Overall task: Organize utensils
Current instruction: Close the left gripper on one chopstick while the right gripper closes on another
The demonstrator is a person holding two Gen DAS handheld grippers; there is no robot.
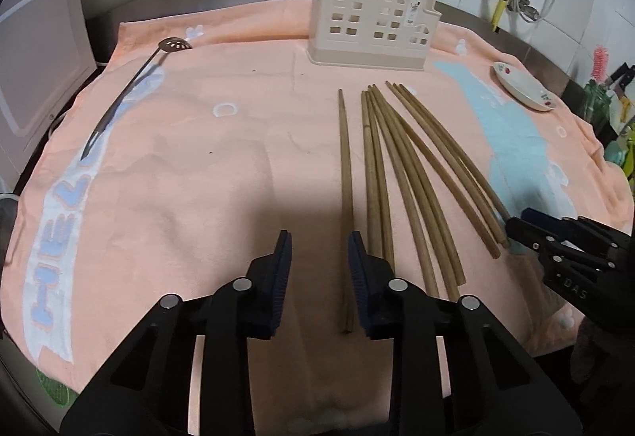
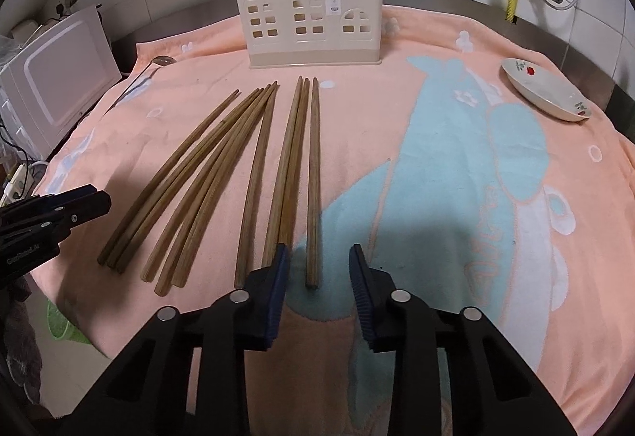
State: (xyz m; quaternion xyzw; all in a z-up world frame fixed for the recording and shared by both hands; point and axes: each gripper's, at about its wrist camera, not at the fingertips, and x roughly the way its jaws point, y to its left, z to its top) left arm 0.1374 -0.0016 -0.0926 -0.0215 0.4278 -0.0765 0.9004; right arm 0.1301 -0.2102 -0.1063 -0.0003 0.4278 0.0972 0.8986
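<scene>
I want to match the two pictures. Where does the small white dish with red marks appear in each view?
Left wrist view: the dish lies at the right edge of the orange towel, right of the chopsticks.
Right wrist view: the dish lies at the upper right, also on the towel.
Shared landmark: the beige house-shaped utensil holder, standing to the dish's left in both views.

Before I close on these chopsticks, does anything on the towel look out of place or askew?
Nothing is spilled or broken. The chopsticks lie fanned out loose on the towel, none yet in the holder. A slotted spoon lies alone far off at the towel's other side, and a small dish sits tilted near the opposite edge.
</scene>
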